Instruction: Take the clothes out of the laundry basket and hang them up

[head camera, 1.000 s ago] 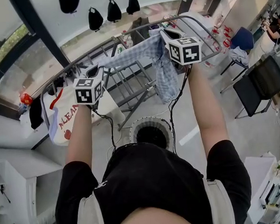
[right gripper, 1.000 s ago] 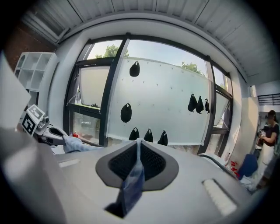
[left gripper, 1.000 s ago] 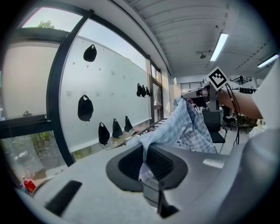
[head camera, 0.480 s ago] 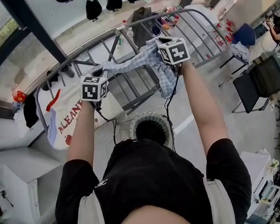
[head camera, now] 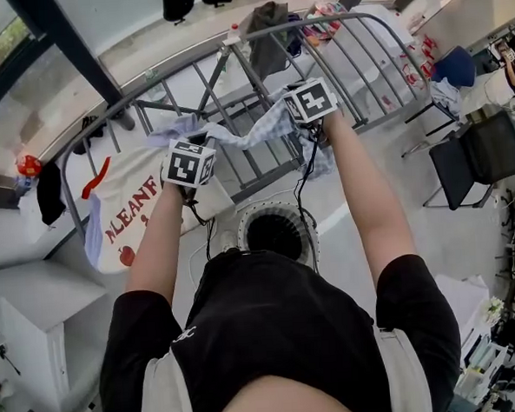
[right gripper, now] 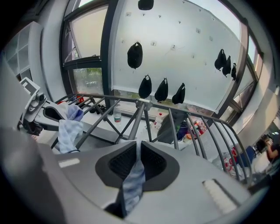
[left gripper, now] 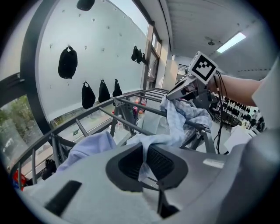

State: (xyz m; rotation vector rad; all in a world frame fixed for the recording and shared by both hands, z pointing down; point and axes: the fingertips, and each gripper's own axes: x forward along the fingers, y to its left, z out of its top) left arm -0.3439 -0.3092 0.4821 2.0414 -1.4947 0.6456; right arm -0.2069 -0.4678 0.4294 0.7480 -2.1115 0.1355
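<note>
The left gripper (left gripper: 144, 162) is clenched on a thin fold of the pale blue checked shirt (head camera: 251, 133). The cloth comes up between its dark pads (left gripper: 131, 162) and spreads away in a loose bunch just past them. The right gripper (right gripper: 138, 165) is closed the same way, with a narrow strip of the same shirt pinched between its pads (right gripper: 153, 162) and trailing down towards the camera.

Both grippers point away from the person and downward, the right one a little farther out than the left. The shirt is stretched between them as a twisted band. Its long axis runs side to side across the middle of the grey drying rack (head camera: 363, 53), crossing the rails rather than following them. A looser end hangs down below the right gripper, and another small bunch sticks out beyond the left gripper. Whether the band already rests on the rails cannot be told.

At the rack's left end a white cloth with red lettering (head camera: 128, 219) hangs over the curved outer rail. A dark garment (head camera: 269, 36) is draped at the far edge. The round white laundry basket (head camera: 275, 210) stands on the floor under the rack's near edge, between the person's forearms.
</note>
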